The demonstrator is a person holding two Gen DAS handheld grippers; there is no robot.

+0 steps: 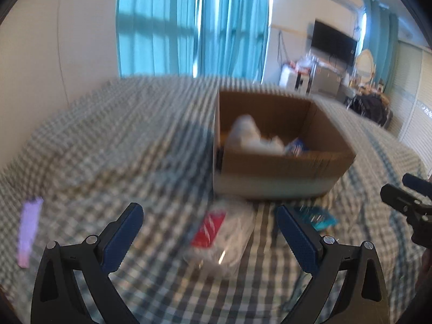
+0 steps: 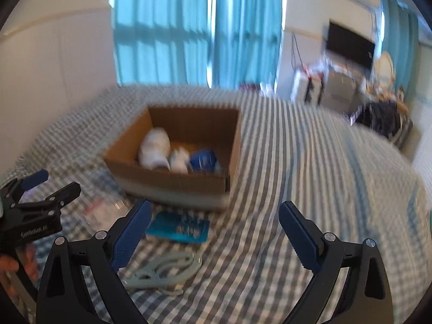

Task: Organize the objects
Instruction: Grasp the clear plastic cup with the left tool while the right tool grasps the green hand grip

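An open cardboard box (image 1: 283, 162) (image 2: 172, 181) stands on the checked bed and holds white items (image 2: 156, 148) and a blue item (image 2: 203, 159). My left gripper (image 1: 209, 216) is open and empty, just above a clear bag with a red label (image 1: 221, 235) in front of the box. My right gripper (image 2: 214, 213) is open and empty, above a teal packet (image 2: 179, 226) and a pale grey hanger-like item (image 2: 164, 270). The teal packet also shows in the left wrist view (image 1: 318, 217).
A purple strip (image 1: 29, 229) lies on the bed at the left. The checked bedcover (image 2: 310, 189) spreads to the right of the box. Blue curtains (image 1: 191, 24) hang behind the bed. A TV (image 1: 333, 41) and cluttered furniture stand far right.
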